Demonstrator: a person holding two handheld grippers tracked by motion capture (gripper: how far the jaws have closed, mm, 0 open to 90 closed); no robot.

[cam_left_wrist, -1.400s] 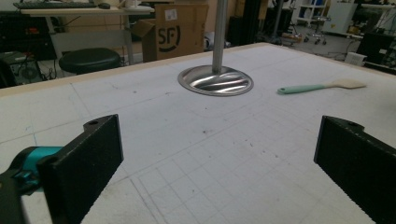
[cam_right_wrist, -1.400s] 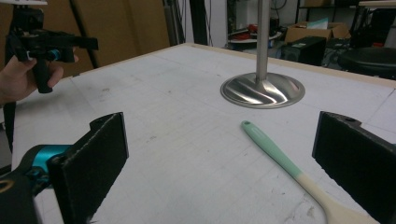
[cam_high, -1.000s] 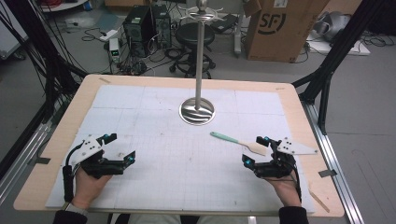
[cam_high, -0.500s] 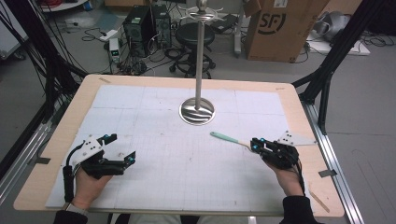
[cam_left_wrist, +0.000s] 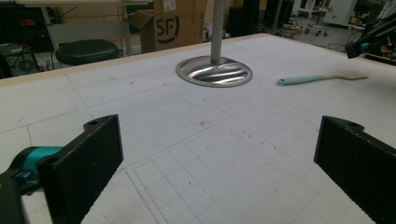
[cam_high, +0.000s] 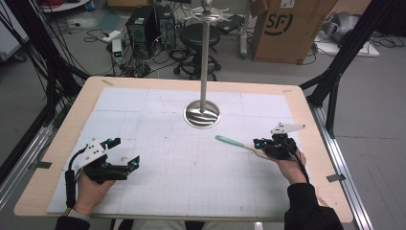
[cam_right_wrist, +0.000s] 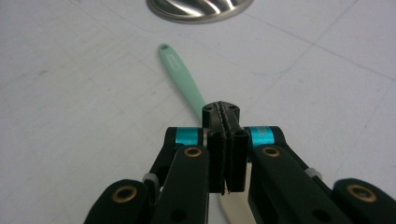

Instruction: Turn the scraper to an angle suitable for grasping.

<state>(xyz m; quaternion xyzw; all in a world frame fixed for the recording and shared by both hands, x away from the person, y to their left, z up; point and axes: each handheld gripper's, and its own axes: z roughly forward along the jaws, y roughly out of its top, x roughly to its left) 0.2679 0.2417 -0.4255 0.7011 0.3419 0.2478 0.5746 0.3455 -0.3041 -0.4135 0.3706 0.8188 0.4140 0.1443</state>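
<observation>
Now the right tongs (cam_right_wrist: 223,140) sit clamped over the spatula (cam_right_wrist: 180,74).

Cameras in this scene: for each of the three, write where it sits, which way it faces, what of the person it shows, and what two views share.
High view: above the person's side, looking forward and down on the table; both hands, left tongs and right tongs.
Left gripper view: on the left tongs, facing across the table to the metal stand; open jaws.
Right gripper view: on the right tongs, looking down; jaws shut over the spatula.
Shared: spatula and stand base.
</observation>
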